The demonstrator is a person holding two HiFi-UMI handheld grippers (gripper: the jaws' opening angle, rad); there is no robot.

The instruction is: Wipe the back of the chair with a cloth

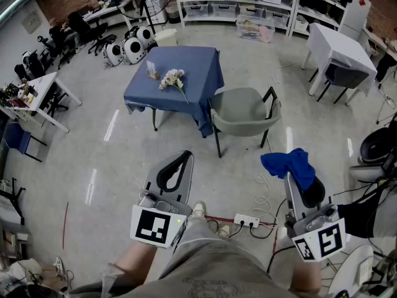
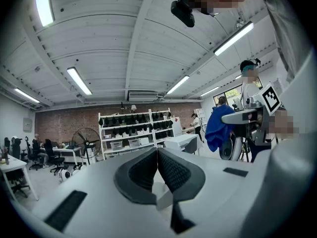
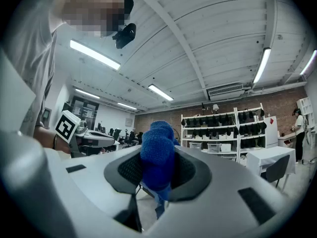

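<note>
A grey shell chair on black legs stands beside the blue-draped table, several steps ahead of me on the floor. My right gripper is shut on a blue cloth, which bunches up between its pads. My left gripper is shut with nothing between its pads. Both grippers point level, held at about waist height, well short of the chair. In the left gripper view the blue cloth hangs from the other gripper at the right.
A bunch of flowers lies on the blue table. A white power strip and cables lie on the floor by my feet. A white table with a dark chair stands back right; shelving lines the far wall.
</note>
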